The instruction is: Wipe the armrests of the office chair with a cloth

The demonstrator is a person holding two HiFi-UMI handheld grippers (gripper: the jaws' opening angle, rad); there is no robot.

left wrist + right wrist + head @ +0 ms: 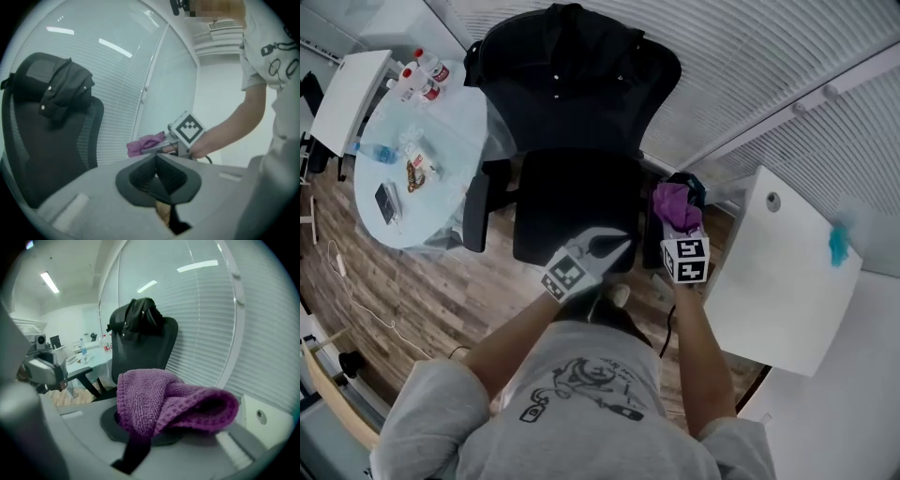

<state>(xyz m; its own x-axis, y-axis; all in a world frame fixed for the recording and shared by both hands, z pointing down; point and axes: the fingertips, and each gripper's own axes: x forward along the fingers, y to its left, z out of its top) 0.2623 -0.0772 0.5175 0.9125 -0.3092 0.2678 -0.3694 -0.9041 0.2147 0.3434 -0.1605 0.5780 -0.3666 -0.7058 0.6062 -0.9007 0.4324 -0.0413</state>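
One camera looks steeply down from above the person's head onto the office chair, the one riding close behind the left claw faces sideways towards the right claw, and the right one's looks past its cloth at that same chair's back.

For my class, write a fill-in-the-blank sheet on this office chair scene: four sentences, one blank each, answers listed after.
The cloth in the right gripper is ____ in colour.
The left gripper has its jaws ____, with nothing between them.
A black jacket hangs over the office chair at its ____.
The round table stands on the person's ____ side.
Missing words: purple; shut; backrest; left.
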